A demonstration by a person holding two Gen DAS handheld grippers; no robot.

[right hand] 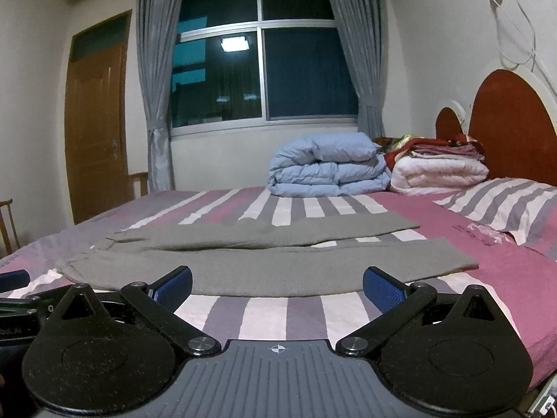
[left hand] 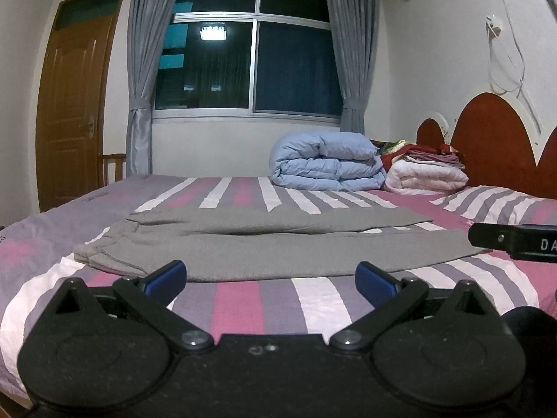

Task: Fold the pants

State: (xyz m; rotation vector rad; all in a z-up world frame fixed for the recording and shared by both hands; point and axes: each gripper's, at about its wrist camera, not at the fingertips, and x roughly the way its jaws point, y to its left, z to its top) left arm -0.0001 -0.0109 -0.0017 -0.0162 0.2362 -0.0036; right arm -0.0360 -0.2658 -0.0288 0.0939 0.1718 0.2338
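Note:
Grey pants [left hand: 264, 249] [right hand: 264, 257] lie flat on the striped bed, waistband to the left, both legs stretching right and slightly apart at the cuffs. My left gripper [left hand: 271, 280] hovers just short of the near leg's edge, open, nothing between its blue pads [left hand: 166, 278]. My right gripper [right hand: 277, 287] is likewise open in front of the near leg, blue pads [right hand: 383, 287] empty. In the left wrist view the right gripper's black body [left hand: 515, 242] shows at the right edge, by the near cuff. In the right wrist view the left gripper's blue tip [right hand: 14, 278] pokes in at the left.
The striped bedsheet [left hand: 271, 306] [right hand: 264, 317] spreads under everything. A folded blue duvet [left hand: 327, 162] [right hand: 327, 165], a white quilt [right hand: 438, 172] with stacked clothes and a striped pillow [right hand: 504, 205] sit at the far right by the red headboard [right hand: 511, 129]. Window, curtains and a door stand behind.

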